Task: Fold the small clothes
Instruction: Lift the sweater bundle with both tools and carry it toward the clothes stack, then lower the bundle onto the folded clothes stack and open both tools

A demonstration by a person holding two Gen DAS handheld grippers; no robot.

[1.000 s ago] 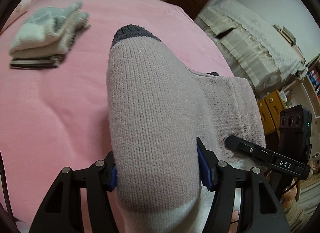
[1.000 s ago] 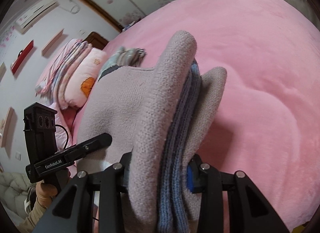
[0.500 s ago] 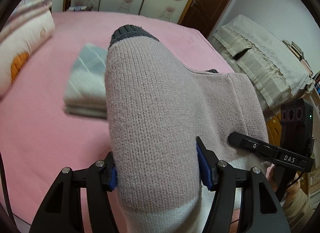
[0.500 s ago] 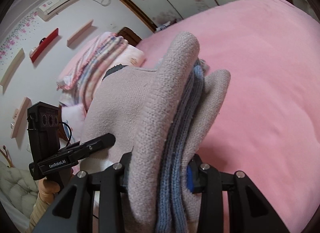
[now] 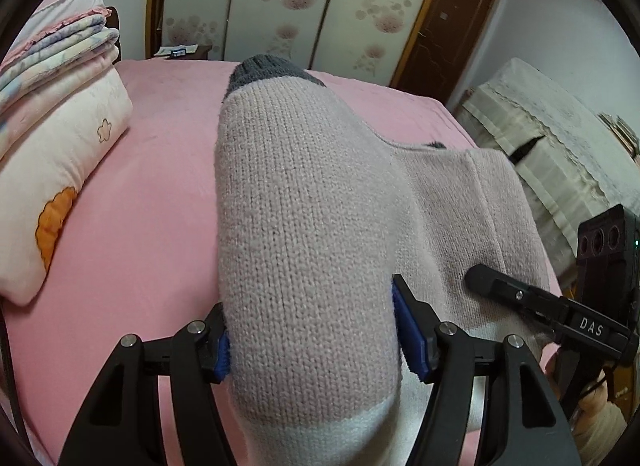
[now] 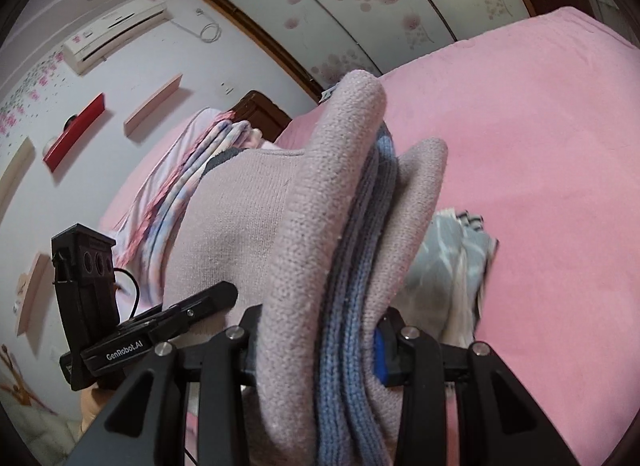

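In the left wrist view, the left gripper [image 5: 312, 342] sits at the bottom centre, its blue-padded jaws closed against the sides of a pale pink knitted sweater [image 5: 304, 225]. The sweater rises up the middle of the frame to a grey edge near the top. The right gripper [image 5: 516, 298] shows at the lower right, its black finger lying on the same sweater. A pink bed [image 5: 152, 193] lies behind, with a pillow [image 5: 52, 169] and folded blankets [image 5: 52, 45] at the upper left.

In the right wrist view, the right gripper [image 6: 320, 346] at the bottom centre is clamped on folded layers of the sweater [image 6: 312, 250], blue ribbing between them. The left gripper [image 6: 172, 314] is at the lower left. A grey folded pile [image 6: 452, 262] lies on the bed [image 6: 540, 165] right of centre.
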